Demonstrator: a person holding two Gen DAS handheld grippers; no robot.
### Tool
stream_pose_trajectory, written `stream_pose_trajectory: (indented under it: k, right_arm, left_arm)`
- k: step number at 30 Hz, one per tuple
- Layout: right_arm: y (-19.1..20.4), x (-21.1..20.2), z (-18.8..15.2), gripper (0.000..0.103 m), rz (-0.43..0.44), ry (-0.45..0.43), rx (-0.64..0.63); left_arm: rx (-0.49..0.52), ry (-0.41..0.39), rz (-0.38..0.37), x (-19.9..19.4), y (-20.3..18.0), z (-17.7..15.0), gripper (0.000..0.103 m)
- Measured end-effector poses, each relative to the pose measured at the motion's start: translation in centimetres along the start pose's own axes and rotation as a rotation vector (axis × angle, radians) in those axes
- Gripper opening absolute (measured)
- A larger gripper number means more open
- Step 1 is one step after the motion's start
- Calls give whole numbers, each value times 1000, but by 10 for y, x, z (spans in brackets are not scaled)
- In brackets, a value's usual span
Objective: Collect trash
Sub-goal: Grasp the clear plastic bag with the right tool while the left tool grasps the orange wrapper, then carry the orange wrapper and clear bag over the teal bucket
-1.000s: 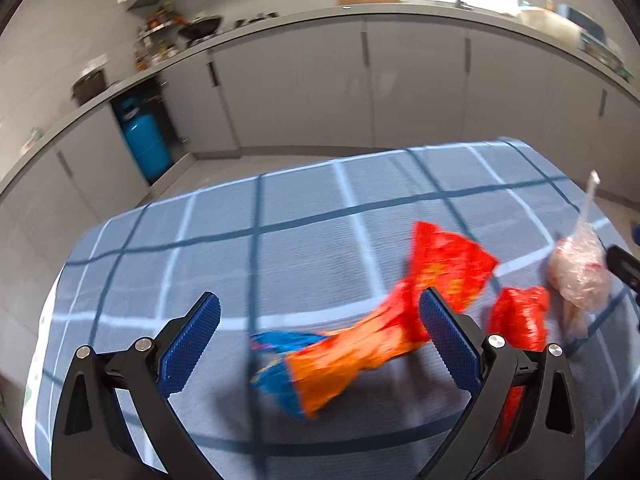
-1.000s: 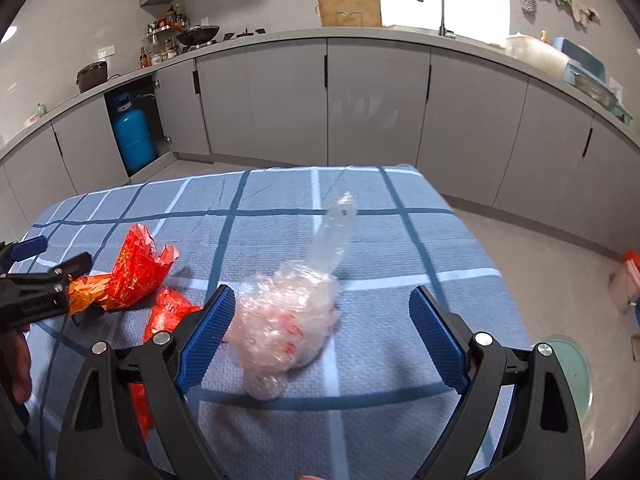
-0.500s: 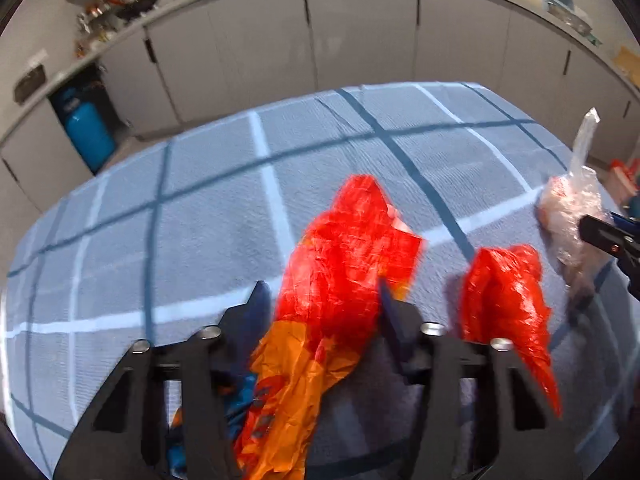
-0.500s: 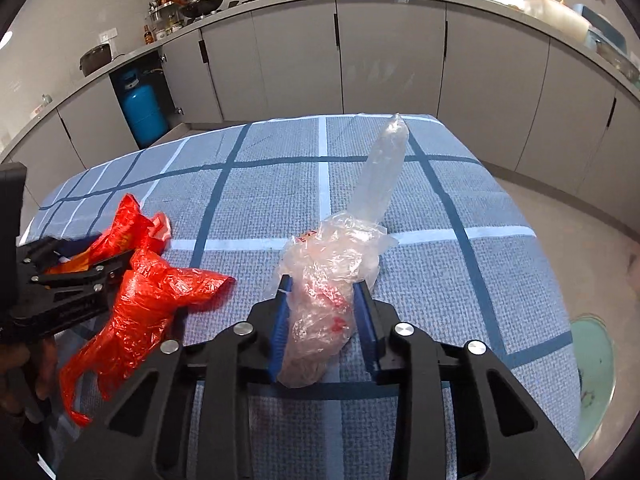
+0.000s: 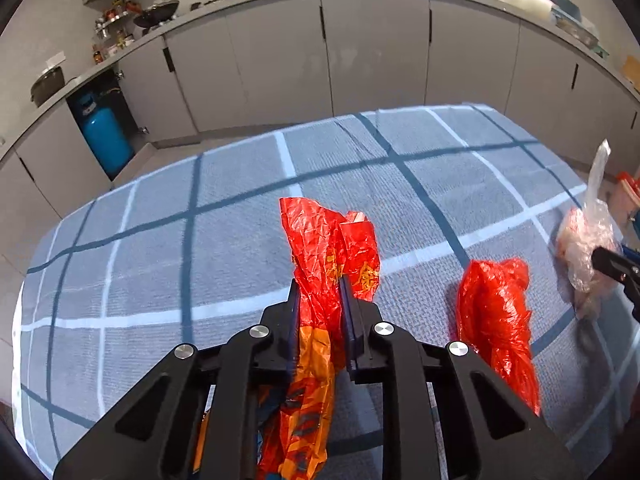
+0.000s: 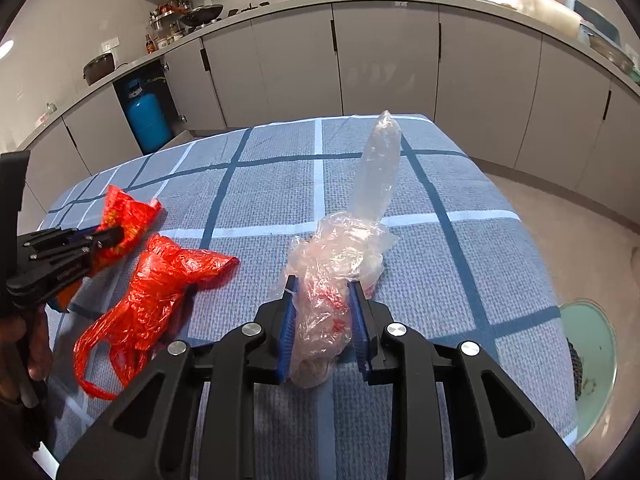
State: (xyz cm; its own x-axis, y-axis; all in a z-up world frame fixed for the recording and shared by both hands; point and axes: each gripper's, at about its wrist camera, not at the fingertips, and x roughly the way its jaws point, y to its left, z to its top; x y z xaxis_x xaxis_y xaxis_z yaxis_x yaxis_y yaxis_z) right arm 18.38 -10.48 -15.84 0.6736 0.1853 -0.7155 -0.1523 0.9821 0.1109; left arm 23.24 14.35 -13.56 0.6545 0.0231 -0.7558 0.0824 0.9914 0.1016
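Right wrist: clear bag [image 6: 340, 280] tail points away.

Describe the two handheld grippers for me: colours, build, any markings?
Both match. The left gripper and right gripper have matte black linkage arms with triangular cut-outs, round silver pivot bolts, and flat fingers faced with ribbed blue pads. Seen from the right wrist camera, the left one's black body carries small faint lettering, unreadable. No cables or sleeves are visible.

Blue gas cylinder [image 5: 105, 142], checked tablecloth [image 5: 240, 240]
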Motion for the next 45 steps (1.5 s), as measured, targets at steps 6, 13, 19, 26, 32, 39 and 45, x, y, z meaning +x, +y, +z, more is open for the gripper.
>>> stream_pose_trajectory:
  k: [6, 13, 19, 26, 32, 39, 45]
  right_arm:
    - [-5, -15, -3, 26, 5, -39, 14]
    - [-18, -38, -8, 25, 6, -87, 36]
    - [-36, -64, -7, 25, -3, -139, 55]
    - [-63, -83, -13, 25, -15, -173, 96]
    - [-82, -92, -20, 25, -28, -188, 128]
    - [-100, -104, -25, 25, -48, -208, 160]
    - [-116, -110, -32, 25, -64, -216, 190]
  left_arm:
    - [-3, -56, 21, -27, 1, 11, 17]
    - [62, -147, -8, -63, -46, 37, 17]
    - [108, -184, -41, -78, -90, 53, 16]
    - [167, -216, -73, -88, -136, 65, 16]
    - [208, -211, -98, -89, -167, 63, 16]
    - [252, -218, -126, -91, -201, 64, 16]
    - [282, -216, -143, -92, -221, 61, 16]
